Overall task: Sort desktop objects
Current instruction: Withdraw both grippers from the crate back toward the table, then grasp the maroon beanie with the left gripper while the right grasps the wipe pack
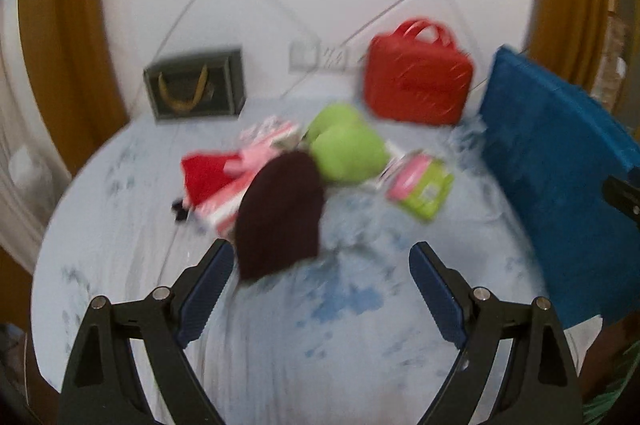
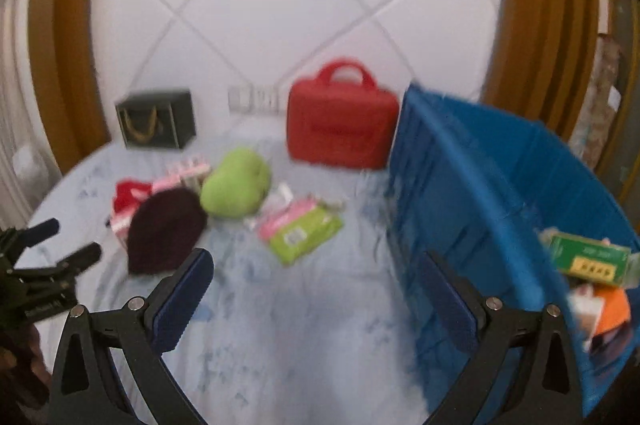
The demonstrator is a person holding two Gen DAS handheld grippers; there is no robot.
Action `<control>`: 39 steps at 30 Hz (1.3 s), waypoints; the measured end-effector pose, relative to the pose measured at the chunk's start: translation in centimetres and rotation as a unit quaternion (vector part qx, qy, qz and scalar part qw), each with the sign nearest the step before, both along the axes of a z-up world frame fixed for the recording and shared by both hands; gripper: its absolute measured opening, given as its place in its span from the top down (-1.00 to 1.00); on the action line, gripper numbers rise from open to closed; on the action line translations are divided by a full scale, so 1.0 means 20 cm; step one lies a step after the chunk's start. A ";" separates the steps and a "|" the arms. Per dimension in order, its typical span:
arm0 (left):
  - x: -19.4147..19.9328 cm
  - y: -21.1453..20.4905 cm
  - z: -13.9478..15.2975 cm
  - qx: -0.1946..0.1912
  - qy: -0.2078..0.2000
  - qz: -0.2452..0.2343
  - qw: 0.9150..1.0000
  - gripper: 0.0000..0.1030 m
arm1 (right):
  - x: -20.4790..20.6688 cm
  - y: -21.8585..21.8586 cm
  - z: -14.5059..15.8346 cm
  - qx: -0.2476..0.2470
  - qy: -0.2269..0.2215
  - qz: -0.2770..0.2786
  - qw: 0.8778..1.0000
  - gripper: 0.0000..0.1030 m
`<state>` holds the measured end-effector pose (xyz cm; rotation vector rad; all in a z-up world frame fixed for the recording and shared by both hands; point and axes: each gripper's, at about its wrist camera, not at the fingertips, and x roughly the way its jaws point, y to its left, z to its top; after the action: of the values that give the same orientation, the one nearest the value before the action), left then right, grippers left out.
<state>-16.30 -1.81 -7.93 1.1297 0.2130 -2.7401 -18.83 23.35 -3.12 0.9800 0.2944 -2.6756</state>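
Observation:
A pile lies mid-table: a dark maroon knit hat (image 1: 282,215) (image 2: 164,231), a lime green plush (image 1: 346,145) (image 2: 236,183), a red cloth (image 1: 204,173), pink-and-white packets (image 1: 264,137) and a green-and-pink tissue pack (image 1: 420,187) (image 2: 304,229). A blue bin (image 1: 560,177) (image 2: 480,193) stands at the right, holding a green box (image 2: 588,259) and an orange item (image 2: 614,307). My left gripper (image 1: 322,267) is open and empty, just short of the hat. My right gripper (image 2: 316,275) is open and empty beside the bin's left wall. The left gripper also shows in the right wrist view (image 2: 72,241).
A red handled case (image 1: 418,81) (image 2: 342,119) and a dark gift bag with gold handles (image 1: 196,85) (image 2: 158,119) stand at the back against the white tiled wall. The table wears a pale blue patterned cloth (image 1: 320,345). Orange-brown curtains hang at both sides.

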 end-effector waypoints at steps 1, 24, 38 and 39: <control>-0.02 -0.05 -0.05 0.008 -0.010 0.004 1.000 -0.75 | -0.03 -0.02 -0.04 0.005 -0.012 -0.001 1.000 -1.00; -0.87 -0.45 -0.77 0.026 -0.139 0.046 0.989 -0.77 | -0.99 -0.30 -0.84 0.026 -0.192 -0.029 0.981 -1.00; -1.28 -0.20 -0.97 0.061 -0.153 -0.047 0.985 -0.26 | -1.46 -0.41 -1.21 -0.028 -0.274 -0.106 0.955 -1.00; -1.30 -0.20 -0.97 0.063 -0.155 -0.050 0.985 -0.22 | -1.47 -0.42 -1.23 -0.027 -0.277 -0.106 0.955 -1.00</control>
<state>-42.33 -5.73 -27.32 1.6210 0.2979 -2.6160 -48.20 14.86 -27.66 1.7645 -0.0067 -2.4252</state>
